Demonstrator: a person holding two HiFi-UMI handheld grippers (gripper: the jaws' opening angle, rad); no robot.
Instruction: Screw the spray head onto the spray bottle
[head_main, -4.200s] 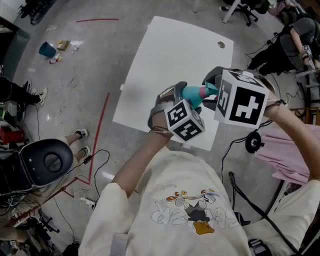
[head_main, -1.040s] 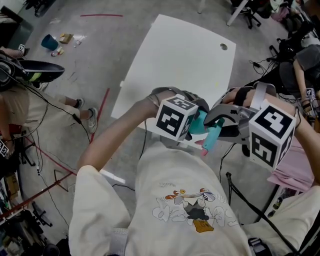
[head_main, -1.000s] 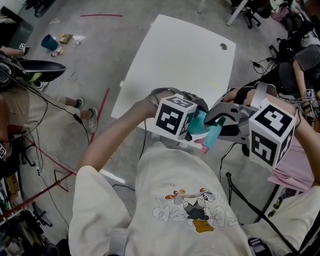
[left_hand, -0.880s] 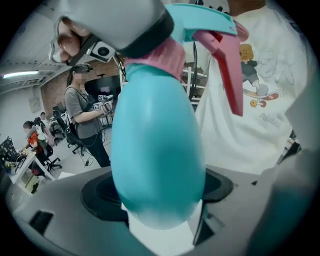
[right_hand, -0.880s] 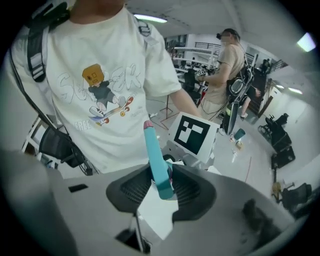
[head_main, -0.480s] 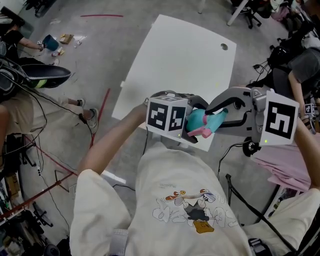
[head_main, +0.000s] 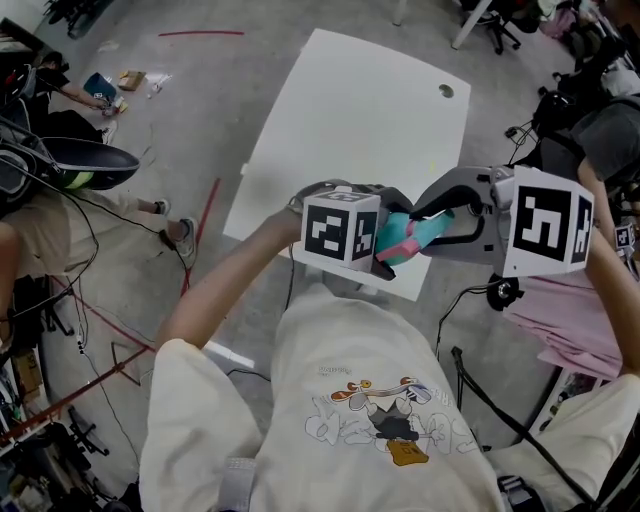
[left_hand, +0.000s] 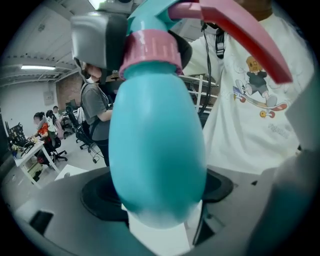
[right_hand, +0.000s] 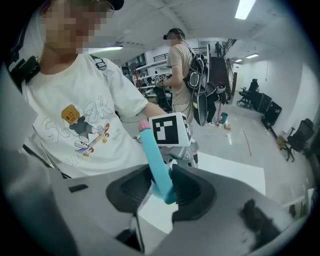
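In the head view both grippers meet in front of my chest, above the near edge of the white table (head_main: 360, 110). My left gripper (head_main: 388, 228) is shut on the teal egg-shaped spray bottle (head_main: 397, 232). In the left gripper view the bottle (left_hand: 157, 150) fills the frame, and a pink collar (left_hand: 150, 52) sits on its neck. My right gripper (head_main: 435, 220) is shut on the teal spray head (head_main: 430, 230). The right gripper view shows the spray head (right_hand: 157, 165) clamped between the black pads. Its pink trigger (left_hand: 245, 35) sticks out toward my shirt.
The table has a small round hole (head_main: 445, 90) near its far corner. Cables and red tape lines (head_main: 200, 240) run across the grey floor. A seated person (head_main: 60, 160) is at the left, office chairs stand at the top right, and a pink cloth (head_main: 560, 310) lies at the right.
My right gripper has rolled, turning the spray head so it swings from pointing down toward my chest to lying level against the bottle. The left gripper has rolled slightly.
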